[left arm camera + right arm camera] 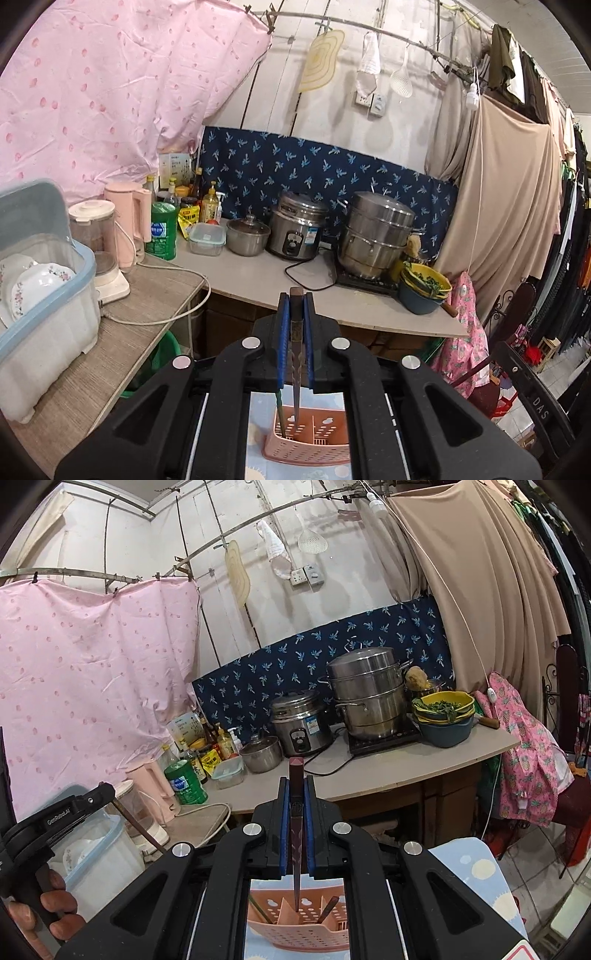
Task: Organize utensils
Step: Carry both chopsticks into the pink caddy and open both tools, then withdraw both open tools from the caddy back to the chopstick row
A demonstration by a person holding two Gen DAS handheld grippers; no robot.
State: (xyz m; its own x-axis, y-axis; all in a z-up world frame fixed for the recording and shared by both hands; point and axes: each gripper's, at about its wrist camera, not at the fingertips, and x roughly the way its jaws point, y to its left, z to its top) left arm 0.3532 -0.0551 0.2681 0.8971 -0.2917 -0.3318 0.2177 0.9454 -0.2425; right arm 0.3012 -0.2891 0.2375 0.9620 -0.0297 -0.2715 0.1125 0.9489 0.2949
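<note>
Left claw [296,295] clamping chopstick [295,350], pink basket [310,439] seemingly below

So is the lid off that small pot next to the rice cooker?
No, the small pot beside the rice cooker has its glass lid on, with the knob on top showing in the left wrist view.
</note>
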